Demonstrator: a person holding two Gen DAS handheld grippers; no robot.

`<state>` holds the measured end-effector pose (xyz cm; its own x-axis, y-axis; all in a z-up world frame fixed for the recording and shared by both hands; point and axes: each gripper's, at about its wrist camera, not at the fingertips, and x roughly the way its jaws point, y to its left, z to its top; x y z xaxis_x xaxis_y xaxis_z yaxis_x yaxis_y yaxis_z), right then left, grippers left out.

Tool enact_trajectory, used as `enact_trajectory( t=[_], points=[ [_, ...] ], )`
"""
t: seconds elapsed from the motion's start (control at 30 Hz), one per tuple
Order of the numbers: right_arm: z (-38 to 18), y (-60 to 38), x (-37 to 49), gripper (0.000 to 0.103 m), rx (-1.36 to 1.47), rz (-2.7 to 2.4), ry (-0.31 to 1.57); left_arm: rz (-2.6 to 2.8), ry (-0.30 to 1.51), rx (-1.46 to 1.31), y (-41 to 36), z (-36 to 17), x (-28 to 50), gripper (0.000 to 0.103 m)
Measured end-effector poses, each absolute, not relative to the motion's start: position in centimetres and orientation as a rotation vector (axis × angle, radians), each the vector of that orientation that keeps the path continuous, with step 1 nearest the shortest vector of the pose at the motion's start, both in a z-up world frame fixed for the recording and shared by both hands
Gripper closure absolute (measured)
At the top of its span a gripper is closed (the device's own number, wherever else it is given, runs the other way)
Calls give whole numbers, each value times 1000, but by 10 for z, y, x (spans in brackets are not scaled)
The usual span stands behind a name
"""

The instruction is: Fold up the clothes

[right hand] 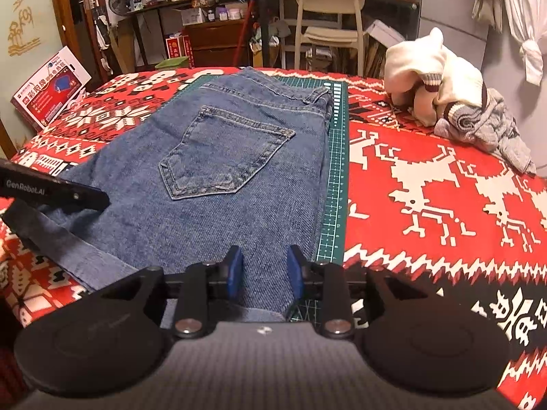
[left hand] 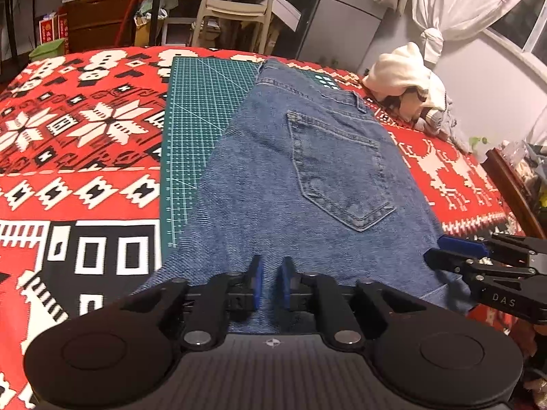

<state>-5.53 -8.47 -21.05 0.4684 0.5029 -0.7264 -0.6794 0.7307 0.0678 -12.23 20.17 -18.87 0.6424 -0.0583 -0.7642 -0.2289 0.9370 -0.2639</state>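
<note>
While your left tongs [left hand: 271,282] hover slightly spread over the near edge of the jeans [left hand: 307,177], those lie flat, pocket up, on the green mat [left hand: 201,102]. Your right tongs [right hand: 265,271] gape wider above the jeans' [right hand: 218,157] near hem.

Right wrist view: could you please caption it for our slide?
Open right tongs hover over folded jeans on a green cutting mat.

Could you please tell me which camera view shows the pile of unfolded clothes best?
The right wrist view: the pile of clothes sits whole and fairly near. The left wrist view shows the same pile smaller, toward the right edge.
</note>
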Motion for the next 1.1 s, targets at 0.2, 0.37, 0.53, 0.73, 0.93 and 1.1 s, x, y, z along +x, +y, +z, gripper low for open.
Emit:
enact_trajectory(
  t=[0.2, 0.37, 0.53, 0.73, 0.93, 1.1],
  points=[
    [-189, -83, -57, 34, -252, 723, 812, 135, 859, -261, 182, -175, -120, 39],
    [-169, -86, -59, 5, -246, 718, 815, 132, 826, -237, 174, -160, -125, 18],
    [-160, -88, -55, 1, -275, 687, 849, 189, 824, -206, 172, -153, -129, 10],
    [-151, -89, -52, 1, -264, 615, 851, 259, 880, -205, 178, -155, -129, 10],
    [-142, -89, -56, 0, -264, 539, 781, 325, 835, -222, 181, -145, -134, 10],
    [-138, -75, -65, 0, -356, 532, 772, 320, 809, -175, 179, -130, -133, 10]
  ],
)
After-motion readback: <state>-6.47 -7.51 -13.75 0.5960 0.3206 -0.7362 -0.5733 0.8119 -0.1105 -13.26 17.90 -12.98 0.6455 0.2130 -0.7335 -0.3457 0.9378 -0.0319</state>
